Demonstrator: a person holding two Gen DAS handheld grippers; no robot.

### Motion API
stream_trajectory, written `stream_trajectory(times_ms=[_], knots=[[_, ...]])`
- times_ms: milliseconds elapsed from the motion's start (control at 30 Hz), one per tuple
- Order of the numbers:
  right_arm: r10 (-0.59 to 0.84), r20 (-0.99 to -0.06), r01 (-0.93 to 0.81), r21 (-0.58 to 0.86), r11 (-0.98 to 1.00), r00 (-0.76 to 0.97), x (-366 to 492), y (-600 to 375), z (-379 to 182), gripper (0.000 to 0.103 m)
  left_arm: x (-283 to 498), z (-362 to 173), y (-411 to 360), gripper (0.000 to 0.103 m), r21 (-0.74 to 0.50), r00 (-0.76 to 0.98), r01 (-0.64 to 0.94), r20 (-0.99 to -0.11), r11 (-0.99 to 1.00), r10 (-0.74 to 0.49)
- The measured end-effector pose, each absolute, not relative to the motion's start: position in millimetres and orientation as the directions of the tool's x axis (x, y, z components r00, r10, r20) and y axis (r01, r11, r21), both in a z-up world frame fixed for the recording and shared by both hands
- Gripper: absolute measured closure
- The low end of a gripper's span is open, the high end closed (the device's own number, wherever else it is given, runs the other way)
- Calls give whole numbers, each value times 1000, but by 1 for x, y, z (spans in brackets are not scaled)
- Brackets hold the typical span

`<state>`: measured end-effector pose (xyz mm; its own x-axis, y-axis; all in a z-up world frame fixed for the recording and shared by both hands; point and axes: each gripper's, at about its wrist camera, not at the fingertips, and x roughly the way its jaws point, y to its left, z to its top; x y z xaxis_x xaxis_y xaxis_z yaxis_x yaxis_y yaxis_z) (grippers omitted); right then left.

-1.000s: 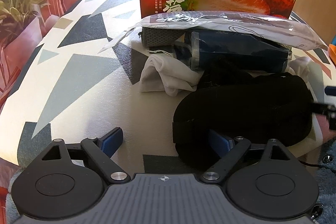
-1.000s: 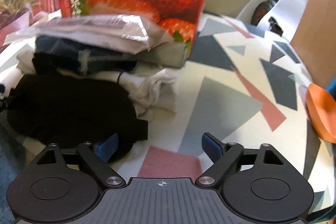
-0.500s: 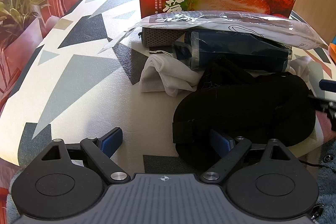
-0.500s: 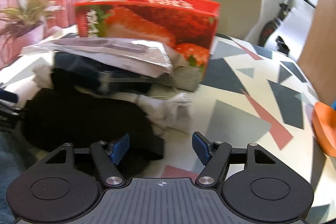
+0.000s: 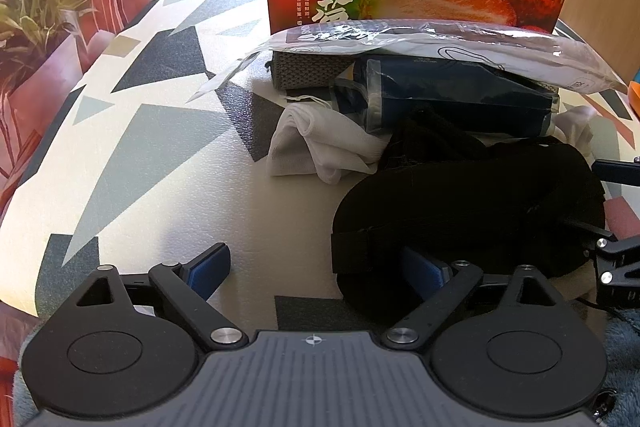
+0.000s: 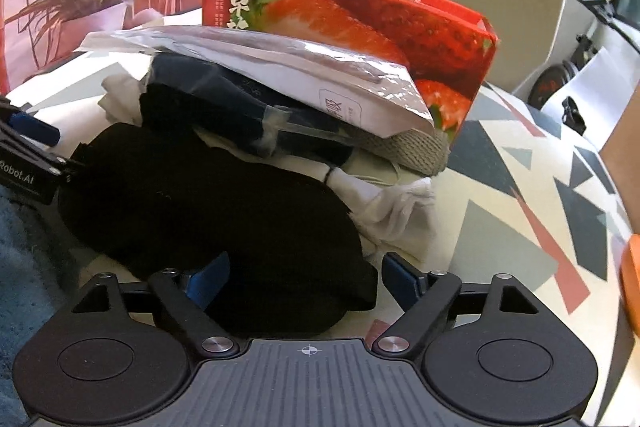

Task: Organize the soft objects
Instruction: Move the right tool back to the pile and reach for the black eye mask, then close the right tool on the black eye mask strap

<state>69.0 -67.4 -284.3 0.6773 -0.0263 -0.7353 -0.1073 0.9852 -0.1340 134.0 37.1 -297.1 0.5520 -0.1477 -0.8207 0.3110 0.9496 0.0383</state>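
Your right gripper [image 6: 304, 277], jaws just reopened wide, straddles the black eye mask's [image 6: 208, 203] end without pinching; your left gripper [image 5: 316, 269] gapes wide, empty.

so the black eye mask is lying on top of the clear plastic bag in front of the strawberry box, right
Not on top. The black eye mask lies on the table, nearer the camera than the clear plastic bag; that bag tops the pile in front of the strawberry box. The right wrist view shows it.
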Motion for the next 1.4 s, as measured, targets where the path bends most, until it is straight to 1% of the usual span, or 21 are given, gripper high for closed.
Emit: stream_trajectory(times_ms=[67, 133, 300, 367, 400, 433, 567, 667, 733, 767, 800, 833, 900, 933, 1000, 1067, 1133, 1200, 1333, 1400], knots=[[-24, -725, -140, -166, 976, 688, 65, -60, -284, 30, 134, -297, 36, 8, 41, 553, 310, -820, 950, -145], [-29, -720, -150, -183, 972, 693, 64, -55, -284, 29, 134, -297, 36, 8, 42, 554, 310, -820, 950, -144], [-16, -713, -128, -148, 981, 701, 71, -60, -285, 28, 134, -297, 36, 8, 42, 554, 311, -820, 950, -145], [-32, -702, -105, -151, 983, 711, 72, -62, -285, 32, 134, -297, 36, 8, 41, 555, 312, -819, 949, -147], [-45, -695, -86, -153, 984, 718, 72, -64, -284, 39, 134, -297, 36, 8, 41, 555, 312, -819, 949, -147], [-53, -691, -72, -151, 986, 721, 72, -67, -282, 43, 134, -297, 36, 8, 40, 555, 312, -819, 949, -148], [-82, -680, 9, -110, 994, 728, 70, -85, -279, 49, 134, -297, 35, 8, 40, 554, 311, -819, 950, -147], [-114, -673, 70, -91, 993, 731, 68, -98, -277, 49, 134, -298, 35, 8, 39, 554, 310, -819, 950, -148], [-108, -679, 92, -60, 994, 726, 67, -105, -278, 49, 134, -298, 36, 8, 39, 554, 310, -819, 950, -148], [-100, -684, 95, -46, 994, 722, 67, -107, -277, 50, 134, -297, 36, 10, 36, 554, 311, -819, 950, -151], [-87, -691, 89, -32, 995, 718, 66, -108, -277, 53, 134, -297, 36, 14, 29, 554, 314, -817, 949, -158], [-58, -697, 73, -9, 997, 715, 65, -108, -277, 53, 133, -296, 37, 16, 20, 554, 320, -815, 947, -170], [-3, -716, 36, 31, 999, 698, 64, -108, -279, 53, 133, -295, 38, 29, 3, 555, 333, -809, 943, -194], [9, -721, 25, 37, 999, 693, 63, -105, -280, 54, 132, -294, 38, 32, -7, 554, 342, -806, 940, -208], [24, -731, 16, 47, 999, 682, 63, -105, -282, 55, 131, -293, 38, 44, -24, 552, 358, -801, 934, -232], [37, -732, 13, 62, 998, 680, 63, -104, -282, 57, 130, -294, 37, 47, -33, 548, 369, -799, 929, -246], [46, -734, 14, 76, 997, 677, 64, -105, -282, 59, 131, -294, 36, 47, -47, 542, 380, -798, 924, -264], [54, -734, 13, 85, 996, 677, 63, -106, -282, 60, 131, -294, 39, 46, -95, 529, 393, -790, 914, -310], [75, -732, 4, 105, 994, 677, 64, -108, -282, 59, 134, -296, 49, 46, -194, 509, 384, -771, 903, -382], [84, -733, 5, 119, 993, 675, 65, -109, -283, 56, 136, -297, 52, 46, -218, 505, 372, -768, 902, -394]])
